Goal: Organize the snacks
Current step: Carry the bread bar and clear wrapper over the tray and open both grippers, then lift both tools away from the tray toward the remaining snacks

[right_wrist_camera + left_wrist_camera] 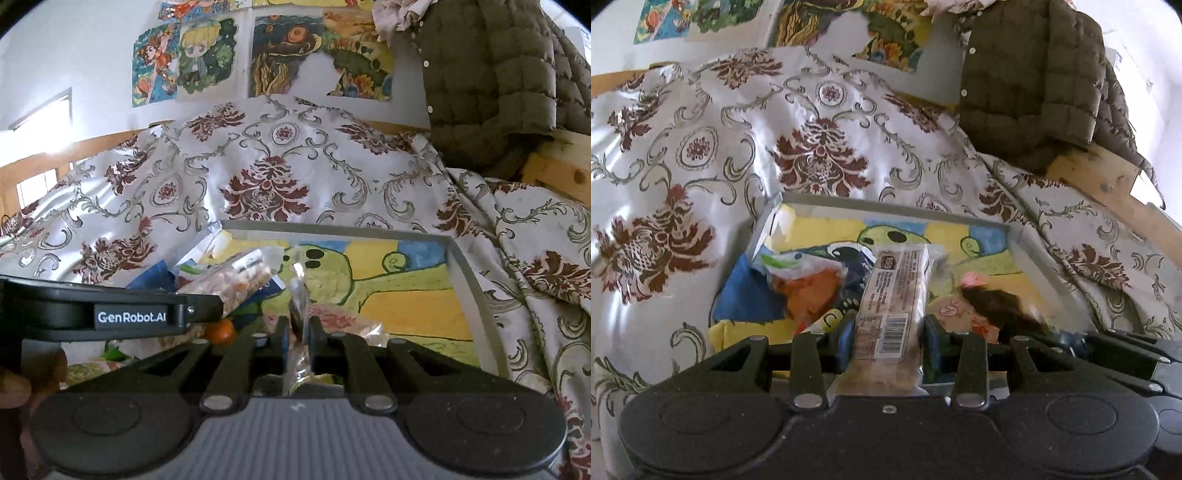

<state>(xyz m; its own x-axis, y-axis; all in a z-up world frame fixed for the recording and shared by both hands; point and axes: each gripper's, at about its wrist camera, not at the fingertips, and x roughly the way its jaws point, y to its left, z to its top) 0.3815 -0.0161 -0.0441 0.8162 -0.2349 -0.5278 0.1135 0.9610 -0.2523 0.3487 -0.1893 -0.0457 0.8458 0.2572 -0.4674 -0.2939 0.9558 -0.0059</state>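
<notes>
My left gripper (890, 328) is shut on a long clear-wrapped snack bar (897, 295) with a barcode label, held over a grey tray (1015, 236) with a painted yellow, green and blue floor. An orange snack bag (809, 291) lies in the tray's left part. A dark brown snack in a pink-printed wrapper (993, 306) sits to the right. In the right wrist view my right gripper (300, 328) pinches a thin clear snack packet (297, 291) standing on edge above the tray (461, 266). The left gripper's black body (110, 310) with the bar (243, 277) crosses the left side.
The tray rests on a white bedspread (738, 147) with maroon floral patterns. An olive quilted jacket (1034, 81) hangs over a wooden frame (1108, 184) at the back right. Colourful drawings (207, 55) cover the wall. A small orange item (221, 330) lies near the tray's near left.
</notes>
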